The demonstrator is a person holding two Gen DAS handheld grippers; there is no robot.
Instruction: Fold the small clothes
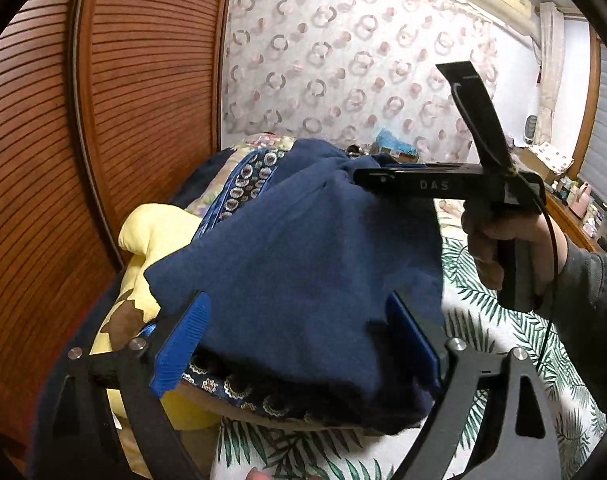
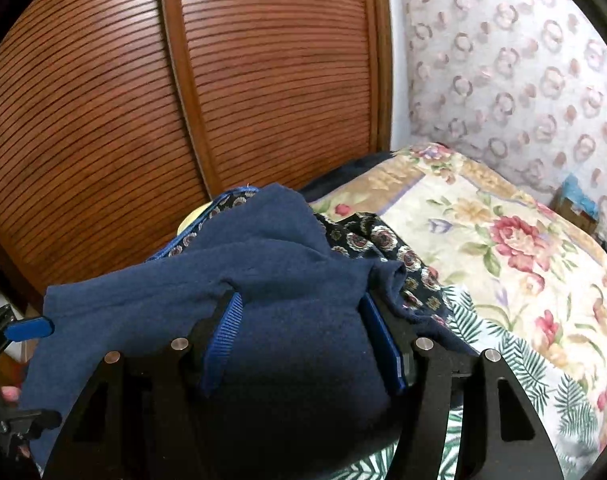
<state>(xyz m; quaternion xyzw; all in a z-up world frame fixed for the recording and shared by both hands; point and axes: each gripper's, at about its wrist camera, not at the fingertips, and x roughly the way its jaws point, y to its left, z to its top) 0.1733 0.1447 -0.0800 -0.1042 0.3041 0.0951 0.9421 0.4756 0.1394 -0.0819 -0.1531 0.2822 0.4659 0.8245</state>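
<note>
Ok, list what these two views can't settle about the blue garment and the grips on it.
- Garment type: the navy cloth is bunched in both views; no sleeves or legs can be made out.
- Right gripper: in the right wrist view cloth bulges between its fingers; how firmly it pinches is unclear.
- Left gripper: left wrist view, jaws wide; cloth hides its fingertips.
- Patterned fabric beneath: mostly covered by the cloth.

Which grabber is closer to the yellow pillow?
Left. The left gripper hangs right beside the yellow pillow; the right gripper grips the blue cloth farther along the bed.
</note>
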